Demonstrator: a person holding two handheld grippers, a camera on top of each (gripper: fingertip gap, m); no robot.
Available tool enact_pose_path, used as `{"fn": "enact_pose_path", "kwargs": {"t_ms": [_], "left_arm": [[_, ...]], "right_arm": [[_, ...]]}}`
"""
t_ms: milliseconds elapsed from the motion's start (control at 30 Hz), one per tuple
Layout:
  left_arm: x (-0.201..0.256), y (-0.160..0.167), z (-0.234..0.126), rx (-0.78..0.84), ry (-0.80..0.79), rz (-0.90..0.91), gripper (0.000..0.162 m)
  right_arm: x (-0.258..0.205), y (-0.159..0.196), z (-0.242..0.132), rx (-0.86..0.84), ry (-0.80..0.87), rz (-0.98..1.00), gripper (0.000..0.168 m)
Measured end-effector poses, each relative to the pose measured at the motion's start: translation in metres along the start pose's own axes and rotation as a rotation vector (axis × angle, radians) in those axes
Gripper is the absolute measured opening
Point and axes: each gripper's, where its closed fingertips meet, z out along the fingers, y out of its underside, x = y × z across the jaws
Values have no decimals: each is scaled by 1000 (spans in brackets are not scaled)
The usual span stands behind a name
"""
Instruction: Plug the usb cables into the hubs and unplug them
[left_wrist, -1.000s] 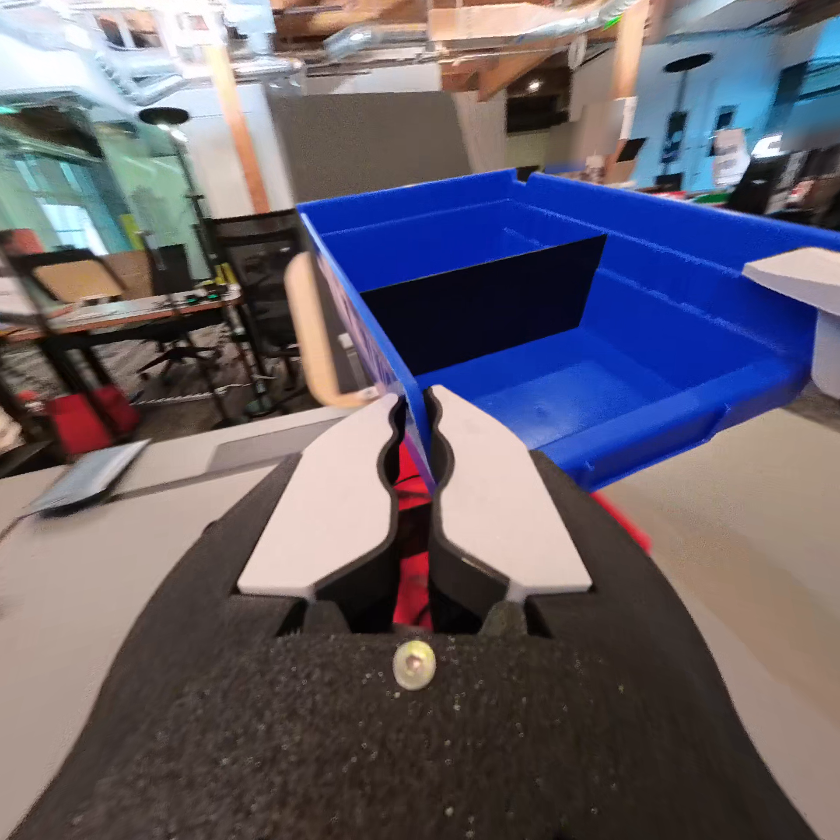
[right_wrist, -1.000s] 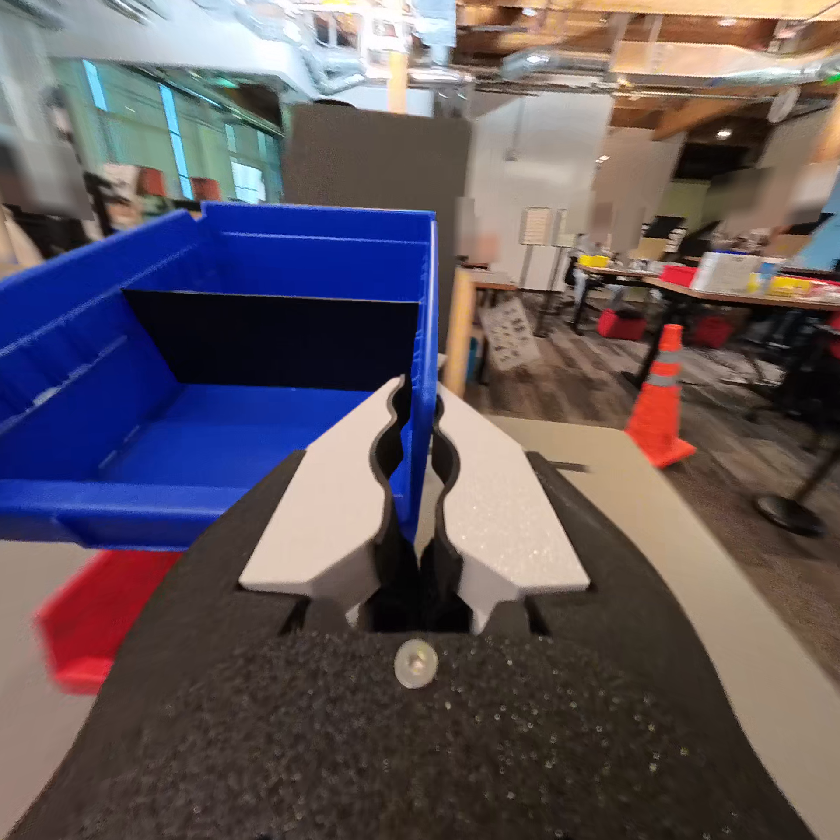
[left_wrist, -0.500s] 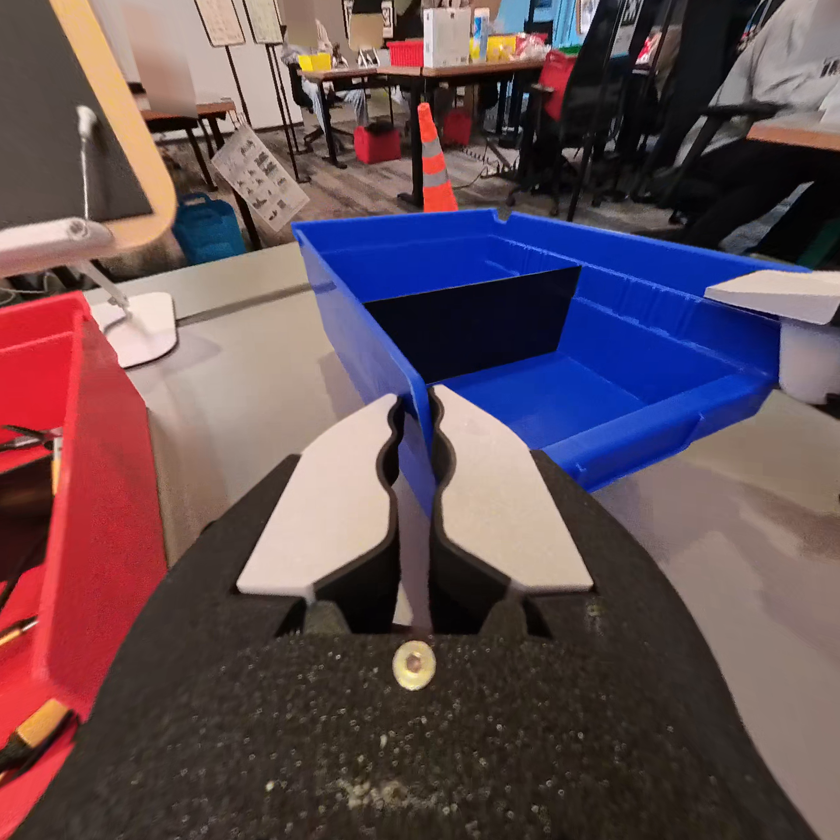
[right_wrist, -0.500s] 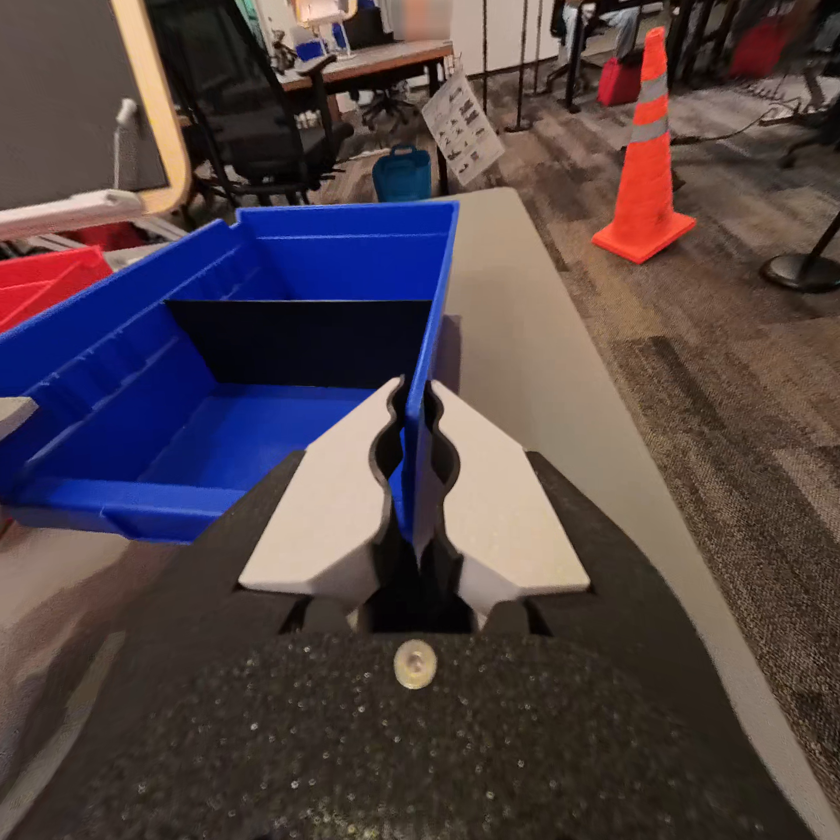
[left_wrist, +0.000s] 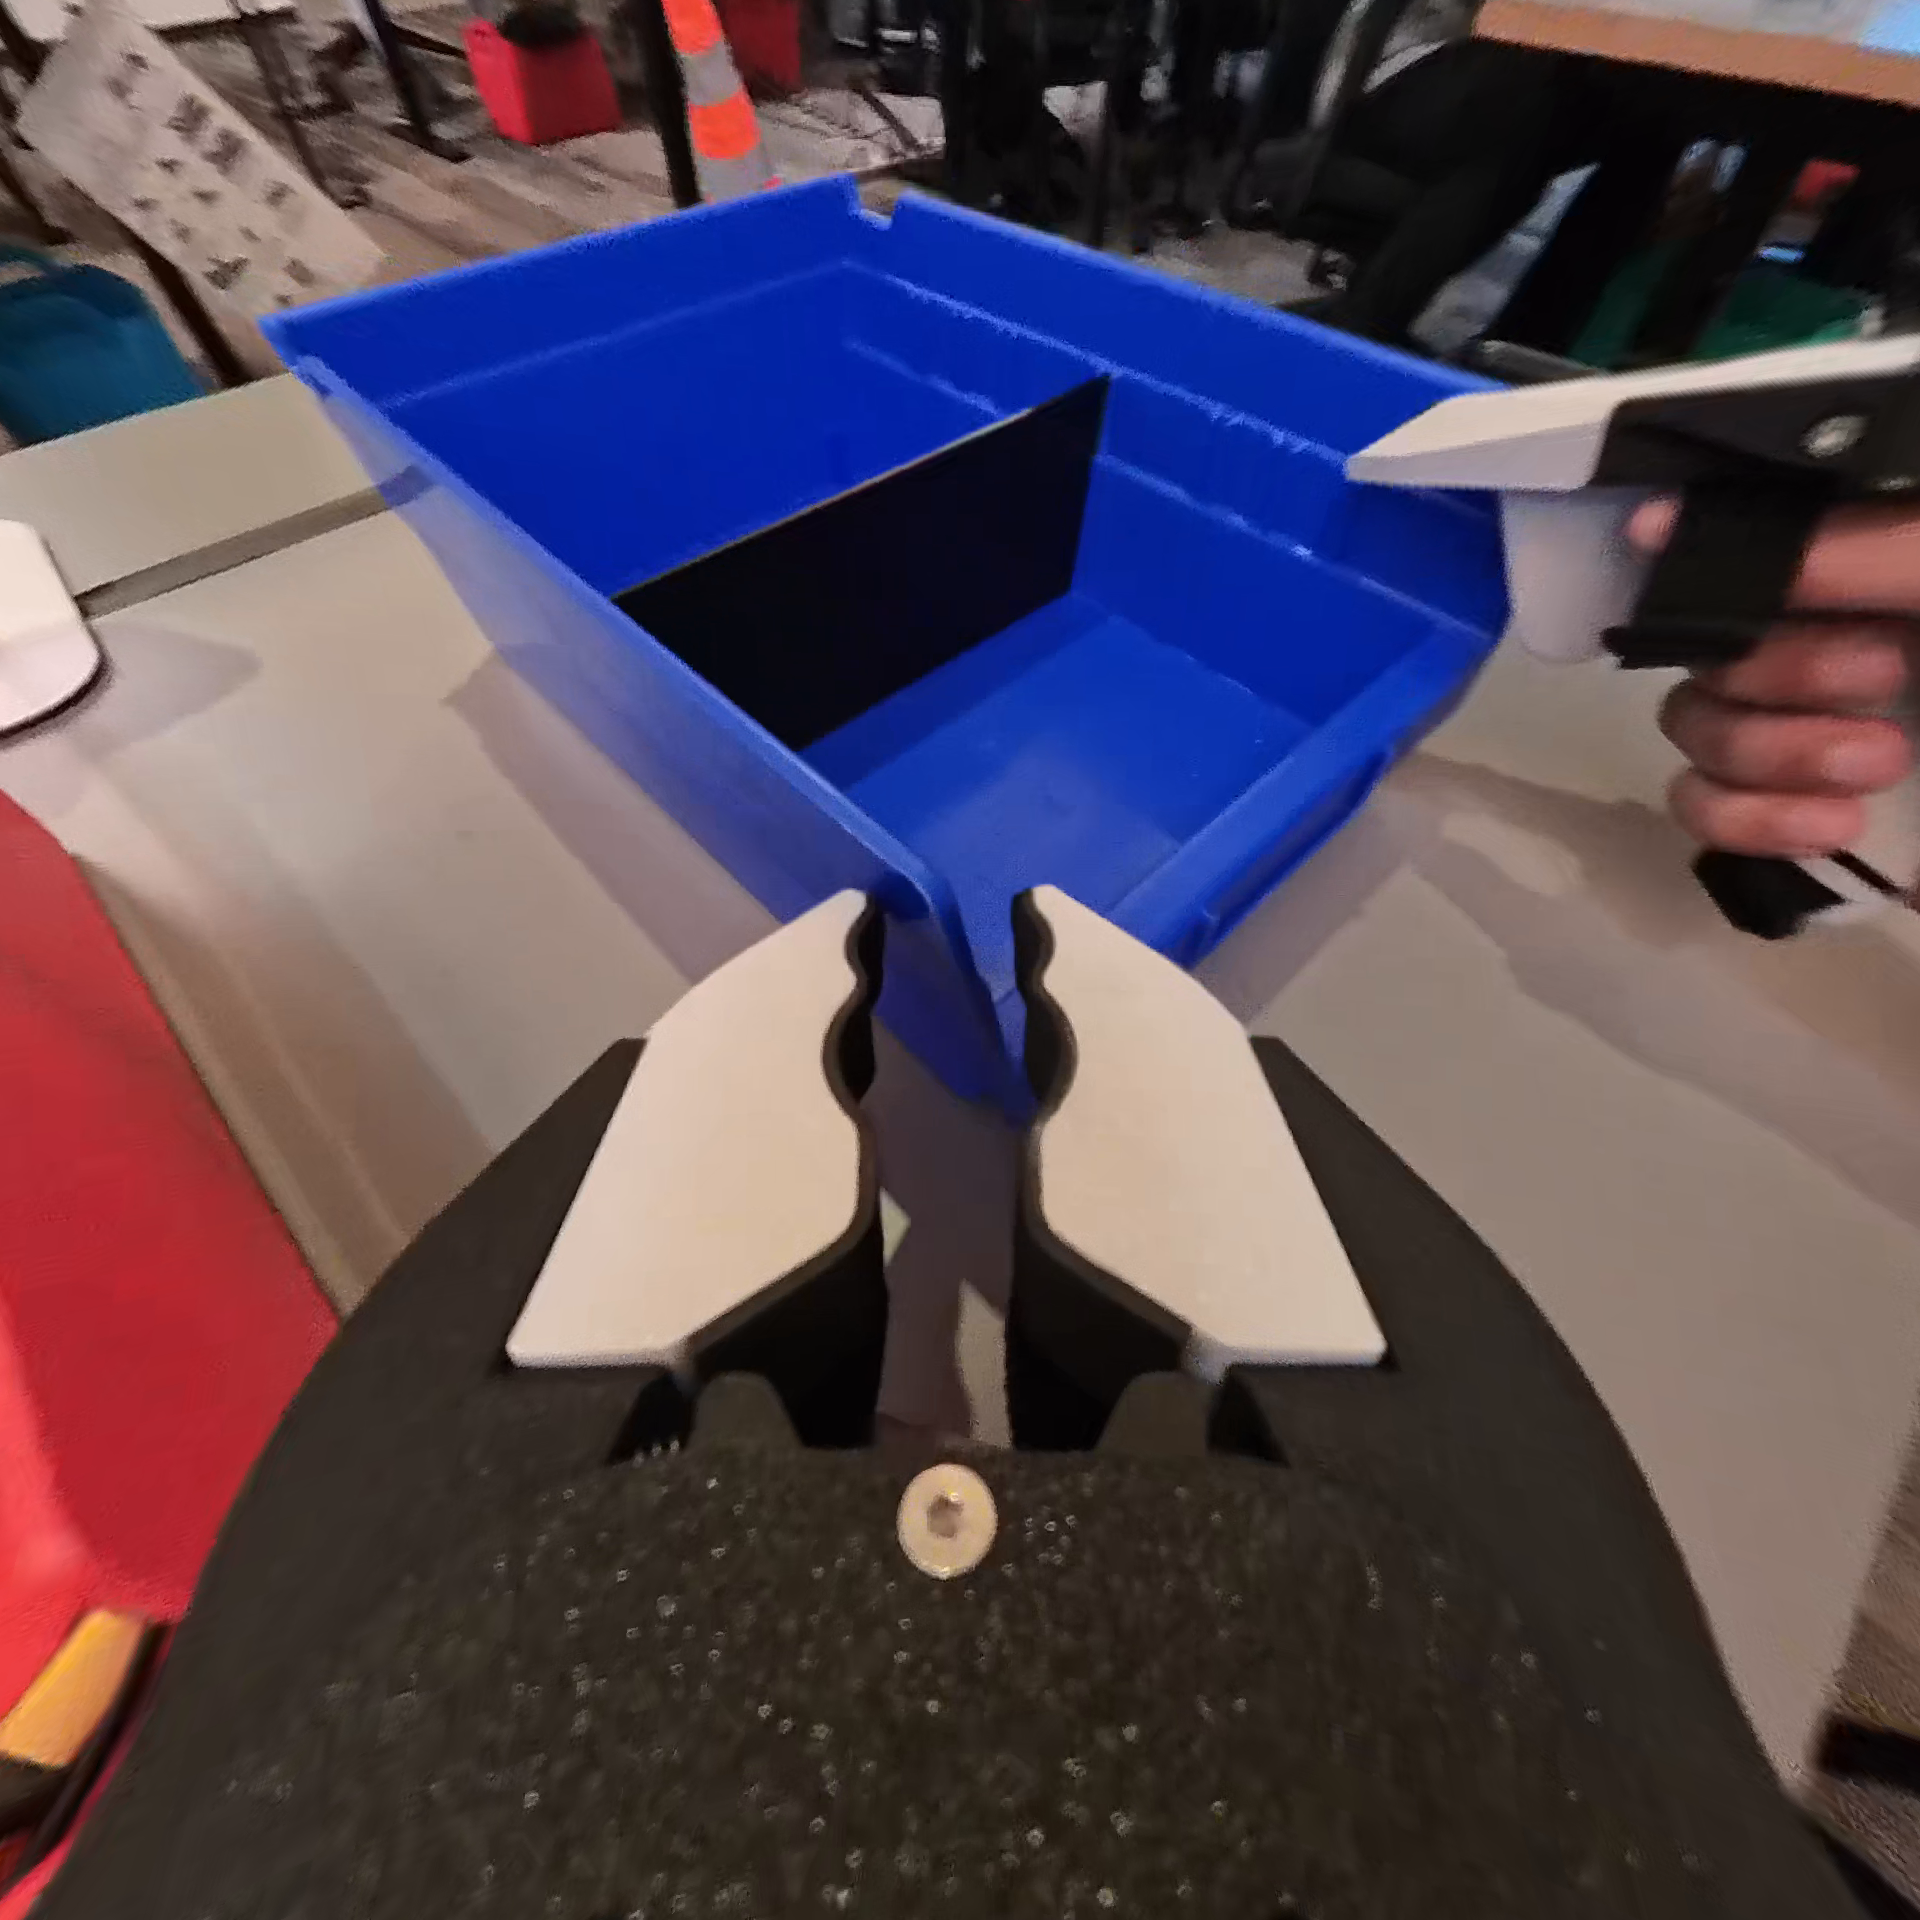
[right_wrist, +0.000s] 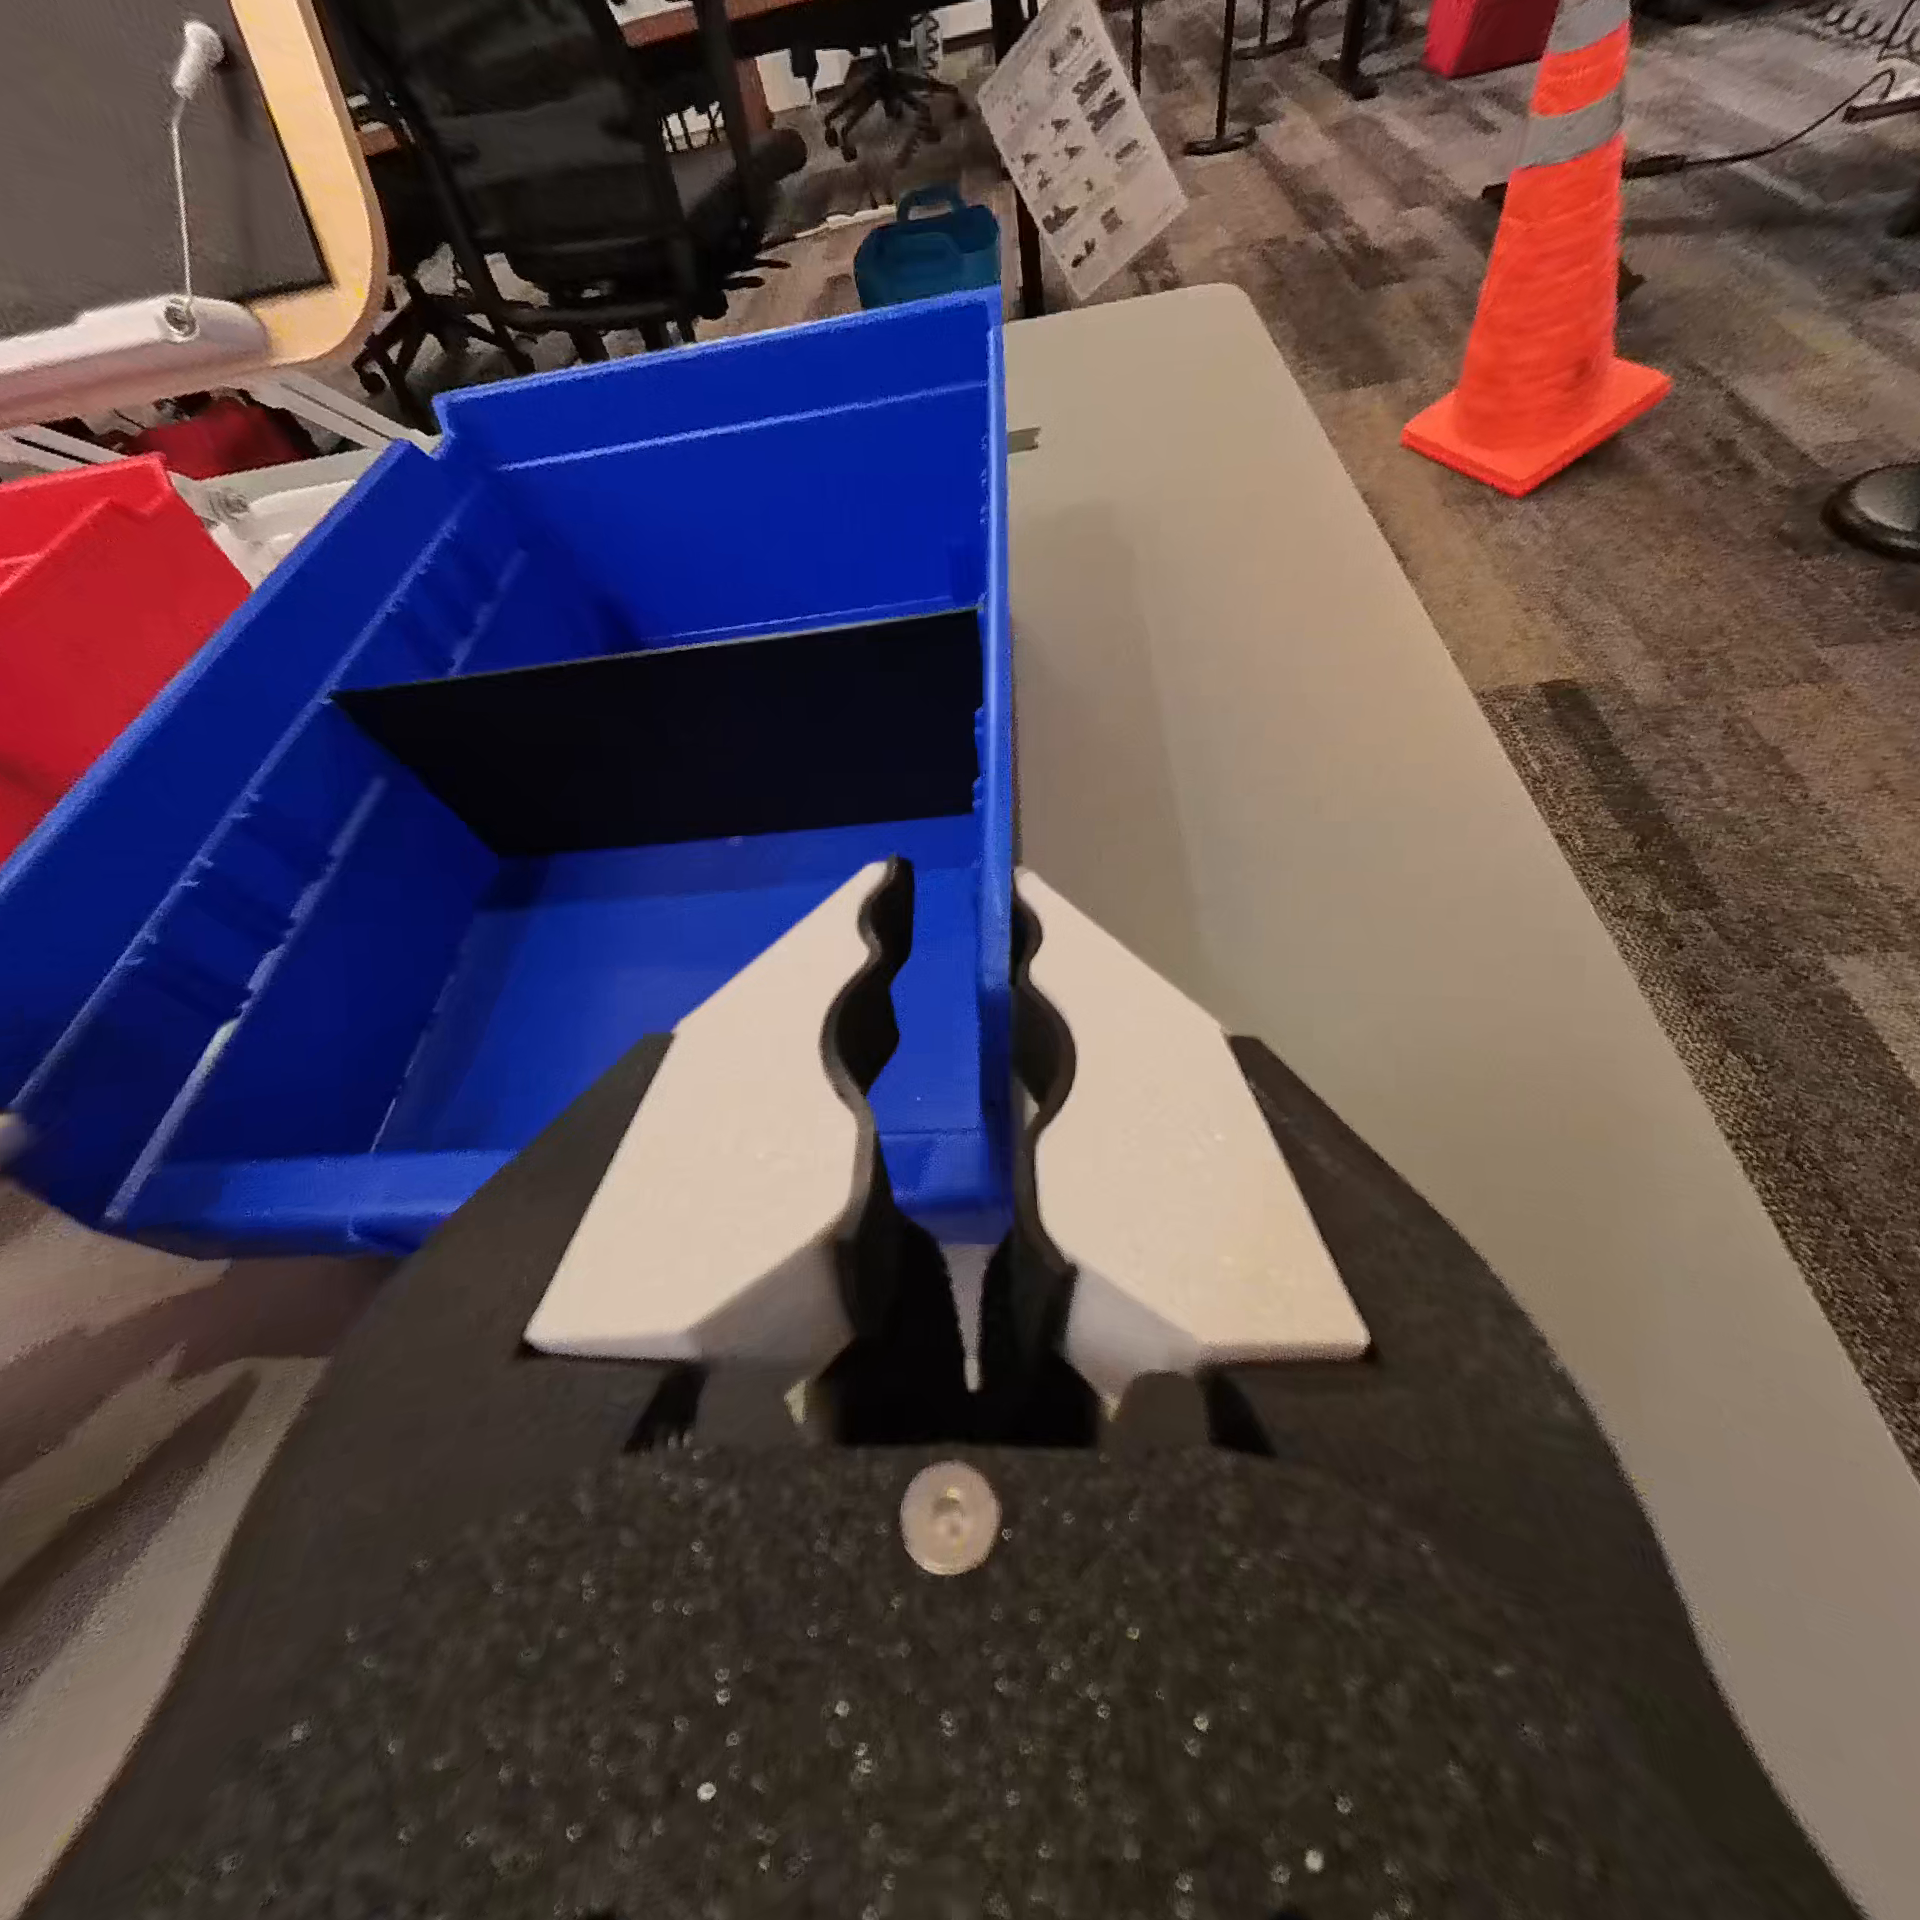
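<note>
Both the left tool (left_wrist: 943, 940) and right tool (right_wrist: 961, 914), jaws apart, straddle opposite walls of the blue plastic divided bin (left_wrist: 727, 416) on the grey table (left_wrist: 312, 831), beside a red plastic bin (right_wrist: 94, 603).

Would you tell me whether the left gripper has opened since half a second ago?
Yes: the left gripper has spread off the blue bin wall.

Bin (left_wrist: 727, 436) on table (left_wrist: 312, 831), divider (left_wrist: 883, 582) across it; second bin (left_wrist: 104, 1143) left.

We find bare table (right_wrist: 1247, 727) along the right edge beside the blue bin (right_wrist: 727, 499). A black divider (right_wrist: 675, 727) crosses the bin's interior. A red bin (right_wrist: 94, 623) stands just beside the blue bin's left wall.
</note>
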Motion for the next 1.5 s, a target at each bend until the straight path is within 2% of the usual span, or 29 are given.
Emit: {"fn": "enact_pose_path", "kwargs": {"t_ms": [100,133,200,233,300,400,433,467,533,600,633,667,700,800,867,967,1100,1267,1433,1500], "left_arm": [[-7,-19,-49,60,103,-66,28],[-18,-25,-71,95,101,-75,29],[-57,-31,-119,168,8,-68,32],[-85,-28,-142,192,-82,-59,33],[-150,-9,-186,189,-310,-60,34],[-217,34,-225,125,-529,-90,39],[-227,47,-229,101,-548,-113,42],[-232,59,-228,86,-539,-143,44],[-233,80,-215,43,-472,-224,45],[-228,93,-198,-3,-388,-277,41],[-229,97,-193,-15,-372,-285,32],[-231,98,-190,-16,-372,-282,20],[-236,98,-189,-15,-392,-260,15],[-250,100,-192,-63,-485,-148,6],[-261,101,-198,-55,-488,-186,4],[-285,98,-221,-38,-506,-161,3],[-337,98,-277,-13,-586,-172,3],[-405,129,-336,-13,-620,-269,2],[-442,163,-367,-69,-682,-278,2],[-446,168,-372,-56,-704,-288,2]], "right_arm": [[15,-22,-19,82,174,-54,21],[14,-35,-27,126,228,-93,21],[-15,-58,-36,199,228,-191,22],[-42,-67,-38,233,181,-237,23],[-120,-67,-33,261,-29,-290,24],[-257,-18,-21,125,-449,-222,42],[-288,2,-16,75,-508,-196,47],[-305,19,-7,40,-495,-195,51],[-313,48,13,-28,-355,-228,52],[-315,63,27,-65,-246,-231,49],[-314,67,32,-77,-194,-247,37],[-309,67,35,-82,-125,-262,12],[-309,64,35,-74,-93,-276,5],[-319,53,31,-23,-14,-250,4],[-333,49,28,18,11,-231,4],[-368,42,29,63,5,-180,4],[-446,36,36,119,-74,-217,4],[-540,47,50,106,-150,-270,6],[-583,86,70,-21,-217,-248,6],[-588,89,70,12,-240,-257,6]]}}
